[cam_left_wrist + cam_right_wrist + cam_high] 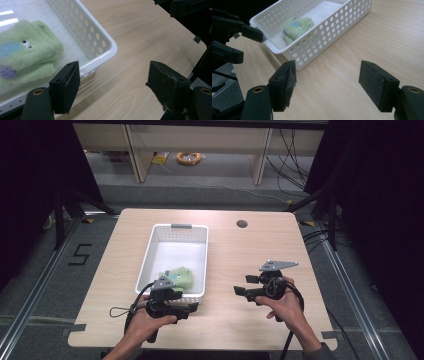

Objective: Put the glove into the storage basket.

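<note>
The high view looks forward and down from above the person's side onto the whole pale wooden table (240, 255), far enough back to take in grey floor beyond it. The left gripper view sits low and close over the table, facing the near corner of the white perforated plastic basket (100, 45) between its own black jaws. The right gripper view, also low, looks across bare tabletop at the same basket (324, 35) from slightly farther off. All three views share that basket and the fuzzy green knitted mitten (295, 28) inside it.
</note>
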`<state>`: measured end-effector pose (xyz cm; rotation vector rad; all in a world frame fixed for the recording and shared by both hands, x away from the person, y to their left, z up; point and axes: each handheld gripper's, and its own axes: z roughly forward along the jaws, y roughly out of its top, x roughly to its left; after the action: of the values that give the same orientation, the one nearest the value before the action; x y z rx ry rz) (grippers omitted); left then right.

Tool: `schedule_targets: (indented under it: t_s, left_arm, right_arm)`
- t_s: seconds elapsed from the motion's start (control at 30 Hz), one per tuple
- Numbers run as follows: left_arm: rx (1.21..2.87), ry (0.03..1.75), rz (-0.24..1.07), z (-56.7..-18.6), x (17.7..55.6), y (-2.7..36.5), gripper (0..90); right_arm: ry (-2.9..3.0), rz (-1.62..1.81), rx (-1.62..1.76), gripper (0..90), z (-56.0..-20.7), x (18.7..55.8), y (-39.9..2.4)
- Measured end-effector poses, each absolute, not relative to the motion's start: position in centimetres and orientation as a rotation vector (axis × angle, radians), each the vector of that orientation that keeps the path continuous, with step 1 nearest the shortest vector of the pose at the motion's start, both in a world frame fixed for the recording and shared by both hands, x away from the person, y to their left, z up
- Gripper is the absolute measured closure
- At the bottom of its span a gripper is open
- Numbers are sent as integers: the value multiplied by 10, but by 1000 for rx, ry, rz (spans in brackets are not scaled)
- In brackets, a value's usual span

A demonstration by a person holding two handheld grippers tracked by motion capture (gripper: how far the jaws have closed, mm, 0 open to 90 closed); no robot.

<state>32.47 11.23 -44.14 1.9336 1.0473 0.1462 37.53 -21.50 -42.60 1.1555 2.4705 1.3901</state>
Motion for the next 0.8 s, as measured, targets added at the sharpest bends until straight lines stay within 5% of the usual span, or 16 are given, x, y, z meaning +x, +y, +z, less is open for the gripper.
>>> schedule_targets:
  t_s: [0.8]
  left_arm:
    - [1949, 970, 90, -464, 290, 105, 248]
  right_arm:
    - [2479, 1421, 1209, 293, -452, 336, -232]
